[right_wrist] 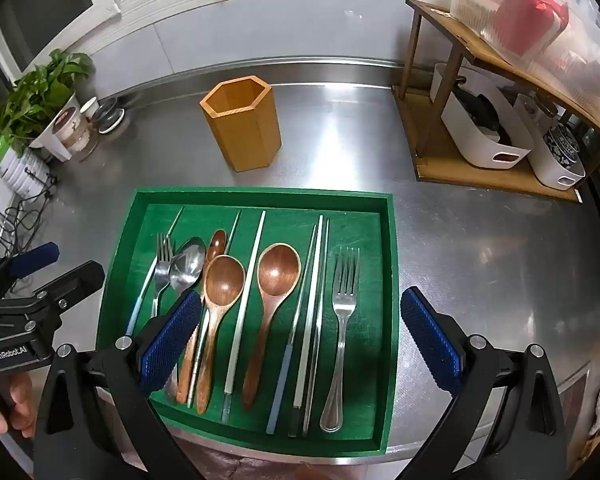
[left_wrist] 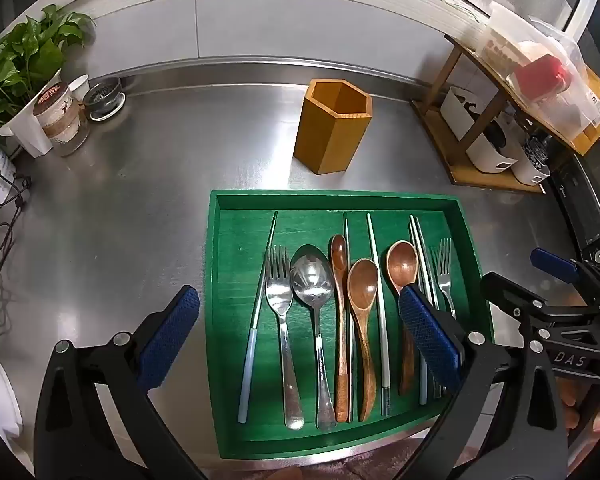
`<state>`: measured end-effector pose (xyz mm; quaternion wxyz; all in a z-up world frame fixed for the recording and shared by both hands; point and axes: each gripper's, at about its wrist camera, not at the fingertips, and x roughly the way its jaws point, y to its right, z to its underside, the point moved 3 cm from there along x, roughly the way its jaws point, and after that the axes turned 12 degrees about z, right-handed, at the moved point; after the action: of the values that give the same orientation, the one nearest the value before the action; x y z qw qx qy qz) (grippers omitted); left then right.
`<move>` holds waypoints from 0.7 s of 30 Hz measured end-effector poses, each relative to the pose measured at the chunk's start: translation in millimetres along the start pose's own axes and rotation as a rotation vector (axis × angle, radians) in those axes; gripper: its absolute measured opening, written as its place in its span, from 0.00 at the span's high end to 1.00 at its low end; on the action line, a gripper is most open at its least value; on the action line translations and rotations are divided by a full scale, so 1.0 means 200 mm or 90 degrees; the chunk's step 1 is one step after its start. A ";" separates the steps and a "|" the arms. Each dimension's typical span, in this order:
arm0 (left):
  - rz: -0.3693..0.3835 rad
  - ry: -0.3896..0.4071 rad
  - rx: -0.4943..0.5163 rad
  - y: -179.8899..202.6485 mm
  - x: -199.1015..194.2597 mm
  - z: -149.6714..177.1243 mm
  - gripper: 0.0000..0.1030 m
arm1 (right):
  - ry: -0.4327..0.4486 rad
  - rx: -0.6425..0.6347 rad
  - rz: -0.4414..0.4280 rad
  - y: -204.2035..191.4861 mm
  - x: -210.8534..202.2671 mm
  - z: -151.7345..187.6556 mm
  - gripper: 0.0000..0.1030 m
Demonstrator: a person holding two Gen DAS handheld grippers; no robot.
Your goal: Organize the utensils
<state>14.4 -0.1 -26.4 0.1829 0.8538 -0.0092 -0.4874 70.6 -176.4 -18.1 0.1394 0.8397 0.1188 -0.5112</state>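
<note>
A green tray (left_wrist: 216, 280) sits on the shiny metal counter (left_wrist: 120, 208), close to the front edge. Forks, spoons and chopsticks lie in it side by side, with their handles toward the person. From the left wrist view there is a pale blue chopstick (left_wrist: 256, 320) at the left, then a metal fork (left_wrist: 282, 320), a big metal spoon (left_wrist: 314, 300), a thin wooden spoon (left_wrist: 340, 312), and a wider wooden spoon (left_wrist: 364, 312). A third wooden spoon (left_wrist: 402, 264) lies further right, then more chopsticks (left_wrist: 420, 248) and a second fork (left_wrist: 444, 268) by the right wall.

Behind the tray stands a wooden six-sided holder (left_wrist: 332, 128). It is upright and apart from the tray.

The left gripper (left_wrist: 300, 328) hangs over the near part of the tray and points steeply down. Its jaws are spread wide and hold nothing. One blue pad (left_wrist: 172, 332) is over the counter, just left of the tray. The other blue pad is over the right side of the tray.

The right gripper (right_wrist: 300, 336) also tilts steeply down over the tray, with its jaws spread wide and nothing between the pads. A hand (right_wrist: 16, 404) holds the left gripper's handle at the edge of the right wrist view.

A leafy plant (left_wrist: 24, 56) and some cups (left_wrist: 60, 116) are at the far left. A wooden shelf (left_wrist: 500, 128) with white bins is at the far right.
</note>
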 end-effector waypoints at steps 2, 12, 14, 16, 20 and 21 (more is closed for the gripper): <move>0.003 0.000 0.001 0.00 0.00 0.00 0.08 | 0.000 -0.001 0.000 0.00 0.00 0.00 0.04; 0.007 -0.004 -0.001 0.01 0.04 0.03 0.08 | -0.001 0.000 -0.004 0.00 0.00 -0.01 0.04; 0.008 -0.003 -0.001 0.01 0.04 0.03 0.08 | -0.001 0.000 -0.004 0.00 0.00 -0.01 0.04; 0.009 -0.002 0.001 0.02 0.05 0.05 0.08 | -0.001 -0.001 -0.003 0.00 0.00 -0.01 0.04; 0.009 -0.007 0.000 0.01 0.02 0.03 0.08 | -0.001 0.000 -0.004 0.00 0.00 -0.01 0.04; 0.009 -0.008 0.000 0.01 0.01 0.02 0.08 | -0.001 0.000 -0.003 0.00 0.00 -0.01 0.04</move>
<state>12.4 -4.6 -30.3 0.1866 0.8504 -0.0165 -0.4916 72.1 -176.7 -16.5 0.1384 0.8391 0.1205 -0.5120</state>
